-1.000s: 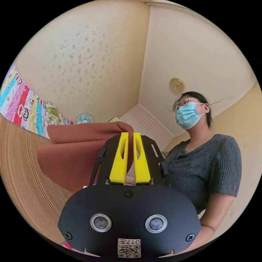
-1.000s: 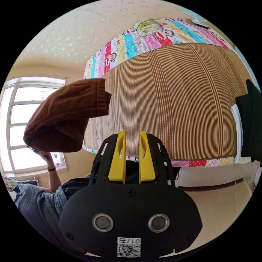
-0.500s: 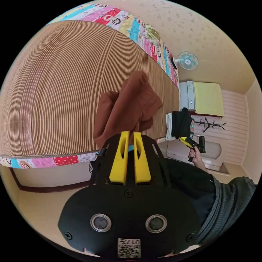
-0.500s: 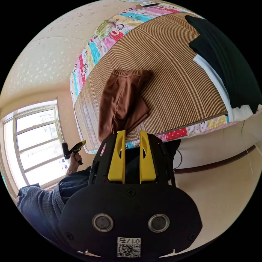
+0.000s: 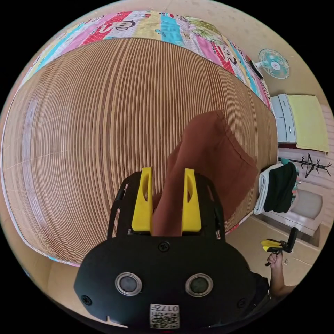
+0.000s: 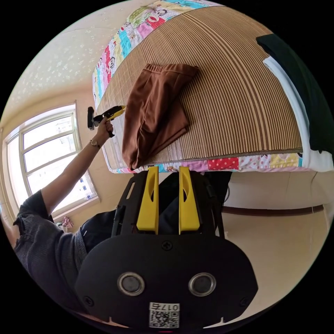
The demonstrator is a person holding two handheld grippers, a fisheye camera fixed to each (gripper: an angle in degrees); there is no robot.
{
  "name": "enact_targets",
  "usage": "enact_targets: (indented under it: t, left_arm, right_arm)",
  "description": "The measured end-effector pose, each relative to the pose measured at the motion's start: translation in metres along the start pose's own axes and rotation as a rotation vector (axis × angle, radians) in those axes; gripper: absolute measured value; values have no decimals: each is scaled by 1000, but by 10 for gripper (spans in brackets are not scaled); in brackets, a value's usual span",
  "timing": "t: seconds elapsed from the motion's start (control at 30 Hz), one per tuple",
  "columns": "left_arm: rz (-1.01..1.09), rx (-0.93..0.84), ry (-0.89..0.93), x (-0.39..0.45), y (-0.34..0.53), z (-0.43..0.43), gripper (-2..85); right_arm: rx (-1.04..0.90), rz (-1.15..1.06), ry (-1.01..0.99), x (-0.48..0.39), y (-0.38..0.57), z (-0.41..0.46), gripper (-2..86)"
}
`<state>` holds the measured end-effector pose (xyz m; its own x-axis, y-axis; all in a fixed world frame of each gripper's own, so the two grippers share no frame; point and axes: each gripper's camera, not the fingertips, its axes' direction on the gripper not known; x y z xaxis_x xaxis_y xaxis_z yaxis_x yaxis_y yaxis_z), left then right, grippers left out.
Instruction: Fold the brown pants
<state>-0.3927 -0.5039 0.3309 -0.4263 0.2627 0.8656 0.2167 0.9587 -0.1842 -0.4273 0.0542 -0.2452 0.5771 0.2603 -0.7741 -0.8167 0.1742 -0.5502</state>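
lying now released on the mat (image 6: 236, 87), apparently, brown pants (image 6: 153, 111).

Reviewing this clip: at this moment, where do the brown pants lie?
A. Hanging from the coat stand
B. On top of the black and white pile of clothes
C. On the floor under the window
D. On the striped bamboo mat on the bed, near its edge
D: in the right gripper view the brown pants lie loosely folded on the striped bamboo mat, close to its near edge, apart from the black and white pile of clothes.
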Motion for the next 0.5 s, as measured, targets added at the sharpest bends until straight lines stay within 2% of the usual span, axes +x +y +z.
enact_targets:
  t: [0.13,0.2,0.27,0.37,0.5]
  left_arm:
    - [-37,-114,177,-7,-15,59,36]
    - [24,-63,226,9,-5,55,24]
    - [199,44,265,59,33,30,15]
    - [444,103,239,151,108,11,11]
    - [602,16,197,241,186,65,20]
  right_arm:
    - [-8,-9,-43,1,-3,0,93]
    - [30,-22,-83,-6,-4,-8,99]
    - [85,-49,-120,-17,-5,-16,106]
    - [176,-87,-211,-36,-13,-26,128]
    - [295,-122,-239,-52,-31,-25,163]
